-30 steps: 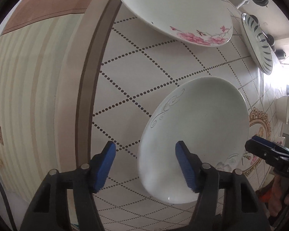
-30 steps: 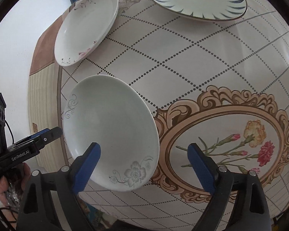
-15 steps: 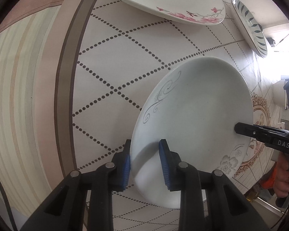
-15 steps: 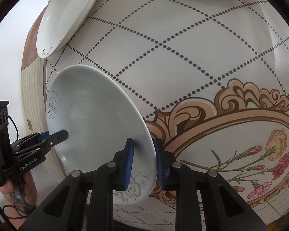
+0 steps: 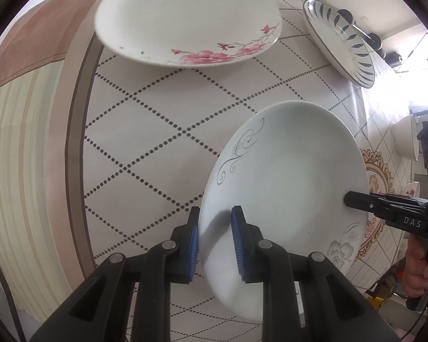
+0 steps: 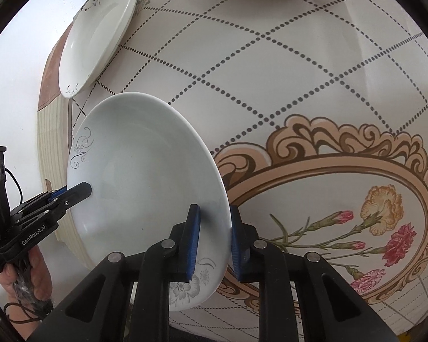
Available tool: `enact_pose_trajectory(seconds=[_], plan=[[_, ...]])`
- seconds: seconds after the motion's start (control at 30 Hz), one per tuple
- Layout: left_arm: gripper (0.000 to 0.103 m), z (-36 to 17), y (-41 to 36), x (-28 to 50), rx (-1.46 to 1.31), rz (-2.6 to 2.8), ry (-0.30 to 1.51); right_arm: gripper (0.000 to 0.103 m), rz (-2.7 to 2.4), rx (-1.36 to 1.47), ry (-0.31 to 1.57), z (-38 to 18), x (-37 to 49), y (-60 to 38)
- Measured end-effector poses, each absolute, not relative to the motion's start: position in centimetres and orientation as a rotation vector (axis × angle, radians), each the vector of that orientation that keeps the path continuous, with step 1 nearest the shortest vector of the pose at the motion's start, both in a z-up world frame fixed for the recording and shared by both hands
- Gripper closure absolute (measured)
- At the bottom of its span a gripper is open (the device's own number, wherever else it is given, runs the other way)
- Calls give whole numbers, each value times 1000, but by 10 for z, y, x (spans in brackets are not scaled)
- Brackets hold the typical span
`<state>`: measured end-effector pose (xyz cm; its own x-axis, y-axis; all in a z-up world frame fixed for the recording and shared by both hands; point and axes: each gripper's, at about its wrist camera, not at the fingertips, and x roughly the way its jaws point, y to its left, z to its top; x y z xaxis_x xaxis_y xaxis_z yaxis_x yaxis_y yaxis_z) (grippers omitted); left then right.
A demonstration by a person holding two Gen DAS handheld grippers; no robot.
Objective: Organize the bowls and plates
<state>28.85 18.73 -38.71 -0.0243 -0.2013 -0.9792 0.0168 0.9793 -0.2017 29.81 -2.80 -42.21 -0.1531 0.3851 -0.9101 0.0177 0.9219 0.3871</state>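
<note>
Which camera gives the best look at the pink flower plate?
The left wrist view: the pink flower plate lies nearly whole on the tablecloth, pink blossoms facing the camera. The right wrist view shows it edge-on at upper left, without the pink flowers.

Daylight floods in from the far right of the left wrist view, blowing out that corner to white glare. The pale plate carries soft finger shadows — edges stay sharp, no blur. Fisheye bending curves the tablecloth pattern, and black vignetting rings both frames.
</note>
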Motion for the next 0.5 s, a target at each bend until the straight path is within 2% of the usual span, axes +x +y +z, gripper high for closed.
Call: enact_pose_trajectory(seconds=[0.3, 0.5], plan=[[84, -379, 97, 311, -94, -274, 1565, 82, 252, 362, 1627, -393, 299, -105], [84, -397, 40, 327, -59, -335, 1575, 82, 169, 383, 1601, -394, 303, -177]])
